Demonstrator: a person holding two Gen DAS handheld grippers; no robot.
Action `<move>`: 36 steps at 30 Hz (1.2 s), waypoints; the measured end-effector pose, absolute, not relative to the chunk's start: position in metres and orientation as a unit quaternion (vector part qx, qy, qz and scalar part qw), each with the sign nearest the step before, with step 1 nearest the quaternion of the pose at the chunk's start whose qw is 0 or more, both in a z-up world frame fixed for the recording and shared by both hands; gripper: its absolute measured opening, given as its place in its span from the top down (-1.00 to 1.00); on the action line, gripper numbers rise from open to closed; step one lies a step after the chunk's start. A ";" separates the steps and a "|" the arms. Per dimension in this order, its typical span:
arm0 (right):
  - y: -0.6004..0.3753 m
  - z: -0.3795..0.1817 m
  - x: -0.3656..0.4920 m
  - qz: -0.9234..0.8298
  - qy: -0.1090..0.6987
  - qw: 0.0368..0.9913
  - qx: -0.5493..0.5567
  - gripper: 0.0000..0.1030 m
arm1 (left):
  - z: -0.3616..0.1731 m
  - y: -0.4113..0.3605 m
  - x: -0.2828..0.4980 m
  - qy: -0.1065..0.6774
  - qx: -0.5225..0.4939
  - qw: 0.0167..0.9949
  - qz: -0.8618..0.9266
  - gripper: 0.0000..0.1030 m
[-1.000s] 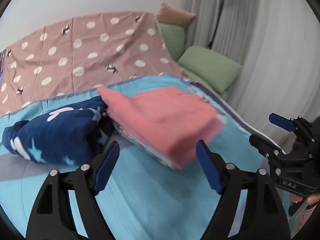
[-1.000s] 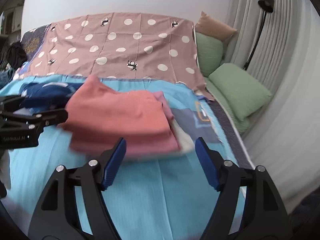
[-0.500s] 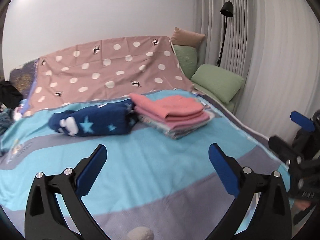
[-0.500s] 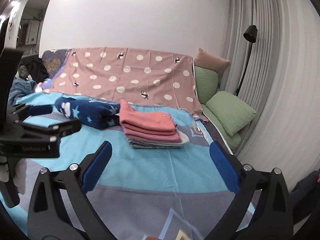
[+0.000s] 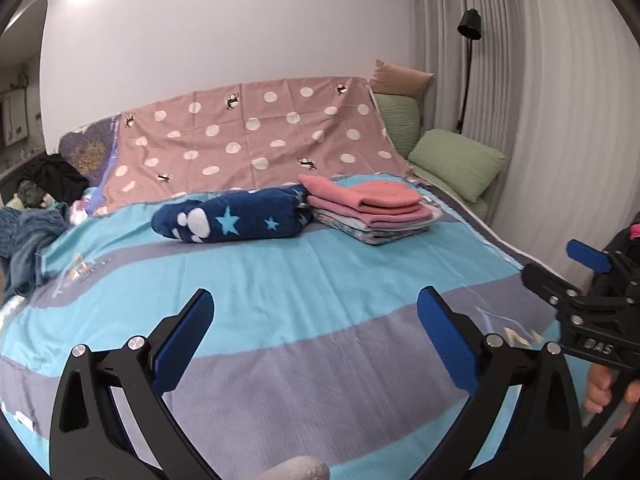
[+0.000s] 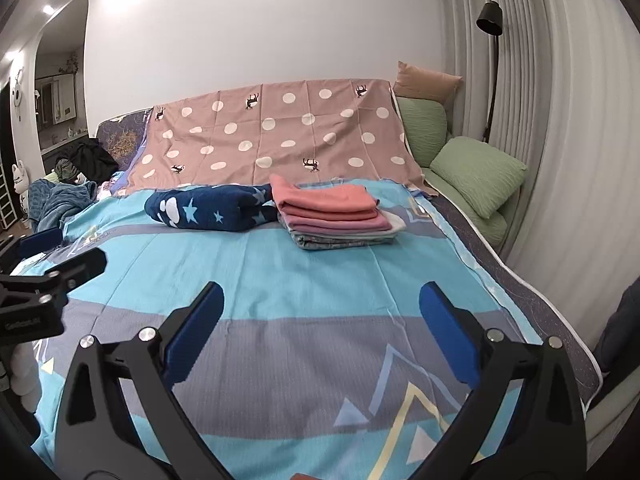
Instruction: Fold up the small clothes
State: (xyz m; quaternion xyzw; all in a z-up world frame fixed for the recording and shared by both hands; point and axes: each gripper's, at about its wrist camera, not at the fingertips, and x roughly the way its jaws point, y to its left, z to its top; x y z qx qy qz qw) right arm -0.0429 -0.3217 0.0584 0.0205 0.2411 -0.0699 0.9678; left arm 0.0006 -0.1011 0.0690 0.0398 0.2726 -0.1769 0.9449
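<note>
A stack of folded small clothes [image 5: 370,210] [image 6: 334,216], pink ones on top, lies far back on the bed. A rolled dark blue star-print fleece [image 5: 232,219] [image 6: 212,208] lies touching its left side. My left gripper [image 5: 316,336] is open and empty, held well back over the blue and grey bedspread [image 5: 280,280]. My right gripper [image 6: 320,324] is open and empty too, equally far from the stack. Each gripper shows at the edge of the other's view, the right gripper [image 5: 576,280] and the left gripper [image 6: 44,276].
A pink dotted sheet [image 6: 276,140] hangs behind the stack. Green pillows [image 6: 476,172] lie at the right by the curtain and a black floor lamp [image 6: 490,24]. A heap of dark and blue clothes [image 5: 36,208] sits at the bed's left edge.
Both grippers have pulled back from right at the stack to the near end of the bed, and their jaws have opened wider. The stack stays put.
</note>
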 end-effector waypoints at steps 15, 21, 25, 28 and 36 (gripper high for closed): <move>-0.318 0.048 -0.060 -0.081 0.255 0.963 0.031 -0.94 | 0.063 -0.102 -0.027 0.260 0.067 0.947 -0.178 -0.97; -0.316 0.046 -0.058 -0.080 0.261 0.961 0.030 -0.94 | 0.058 -0.101 -0.027 0.267 0.059 0.945 -0.179 -0.97; -0.315 0.043 -0.056 -0.080 0.266 0.960 0.028 -0.94 | 0.055 -0.102 -0.026 0.269 0.060 0.944 -0.181 -0.97; -0.315 0.041 -0.054 -0.081 0.271 0.959 0.029 -0.94 | 0.053 -0.102 -0.024 0.271 0.061 0.943 -0.181 -0.97; -0.319 0.038 -0.049 -0.088 0.275 0.957 0.031 -0.94 | 0.047 -0.106 -0.019 0.276 0.064 0.941 -0.187 -0.97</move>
